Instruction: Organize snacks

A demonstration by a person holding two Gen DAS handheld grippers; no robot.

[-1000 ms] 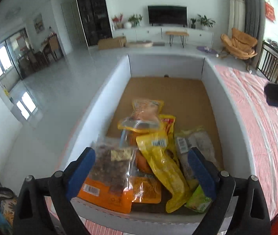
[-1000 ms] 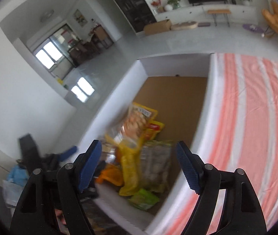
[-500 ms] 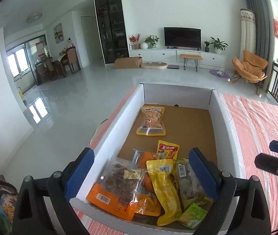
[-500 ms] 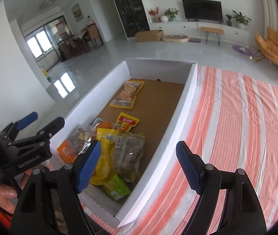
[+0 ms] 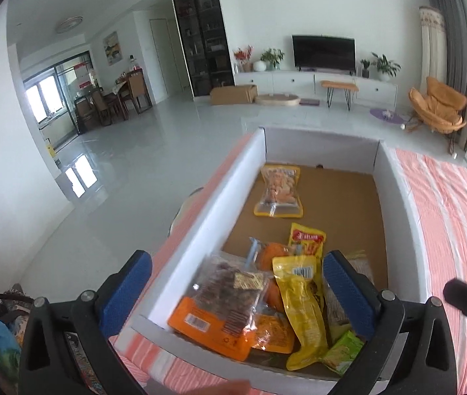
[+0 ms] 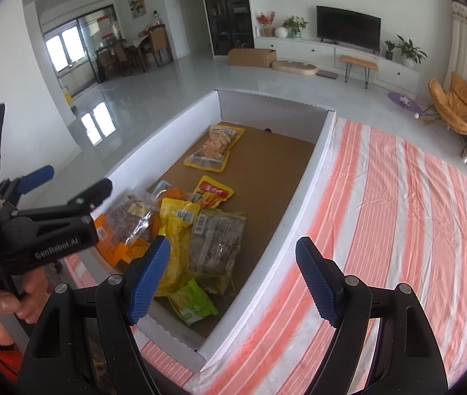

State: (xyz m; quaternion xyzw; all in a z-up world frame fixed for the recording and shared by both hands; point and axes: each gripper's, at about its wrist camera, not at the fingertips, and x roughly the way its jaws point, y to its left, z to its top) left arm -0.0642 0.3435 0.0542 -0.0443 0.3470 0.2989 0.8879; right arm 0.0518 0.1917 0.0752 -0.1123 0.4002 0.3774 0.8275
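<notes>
A white cardboard box (image 5: 220, 204) (image 6: 302, 191) with a brown floor holds several snack packs. A yellow-edged pack (image 5: 279, 191) (image 6: 215, 148) lies alone toward the far end. A pile sits at the near end: an orange pack (image 5: 220, 306) (image 6: 128, 220), a long yellow pack (image 5: 302, 306) (image 6: 176, 230), a red-yellow pack (image 5: 306, 241) (image 6: 212, 194), a clear grey pack (image 6: 217, 243) and a small green pack (image 5: 343, 350) (image 6: 192, 302). My left gripper (image 5: 233, 291) is open and empty above the near left corner. My right gripper (image 6: 233, 276) is open and empty above the box's right wall.
The box rests on a pink-and-white striped cloth (image 6: 398, 230) (image 5: 450, 210). The left gripper's body and the hand holding it (image 6: 42, 227) show at the left of the right wrist view. A living room with white floor lies beyond.
Both grippers have drawn back and up from the box. The yellow-edged pack, which lay on the pile a second ago, now lies alone near the far end.
</notes>
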